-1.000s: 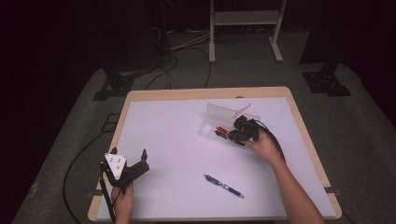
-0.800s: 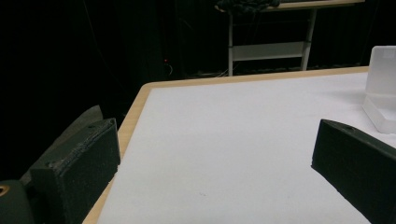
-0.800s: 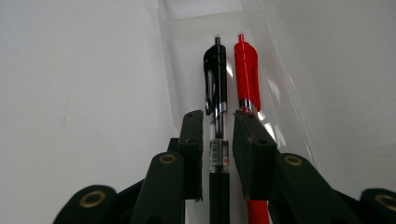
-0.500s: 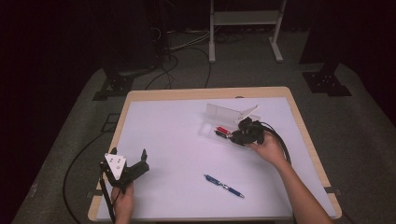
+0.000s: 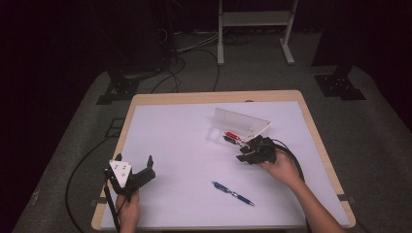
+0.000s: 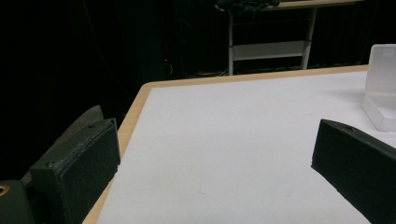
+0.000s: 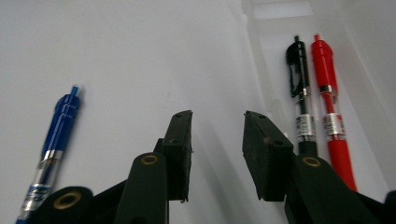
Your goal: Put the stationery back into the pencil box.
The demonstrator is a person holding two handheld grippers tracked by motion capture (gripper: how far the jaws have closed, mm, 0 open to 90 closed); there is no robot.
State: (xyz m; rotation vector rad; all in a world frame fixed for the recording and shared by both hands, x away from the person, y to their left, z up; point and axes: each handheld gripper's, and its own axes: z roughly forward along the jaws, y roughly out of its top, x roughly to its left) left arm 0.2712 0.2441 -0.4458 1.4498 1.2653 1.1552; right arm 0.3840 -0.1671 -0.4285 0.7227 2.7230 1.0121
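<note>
Blue pen (image 5: pixel 232 192) loose on tabletop (image 5: pixel 184 141); red pen (image 7: pixel 329 112) and black pen (image 7: pixel 301 105) already in clear case (image 5: pixel 241 127). Right hand-held gripper (image 7: pixel 217 140) empty, jaws just opening, partly apart; left hand-held gripper (image 5: pixel 133 170) wide, empty. Risk: narrow gap may knock pen rolling.

Table (image 5: pixel 160 145): white top, pale wood edge. Case (image 5: pixel 241 124), upper right of centre in the high view: clear, colourless plastic. Red pen (image 7: pixel 330 112) and black pen (image 7: pixel 301 100), right of the right gripper view: clear mid-barrels with white printed labels, silver bands. Blue pen (image 5: pixel 232 193), lower centre in the high view: blue with silver tip. Left gripper (image 5: pixel 132 171): black, grey plate on top. Right gripper (image 7: pixel 215 149): black, brass-coloured rivets. Floor (image 5: pixel 73 145): grey carpet.
</note>
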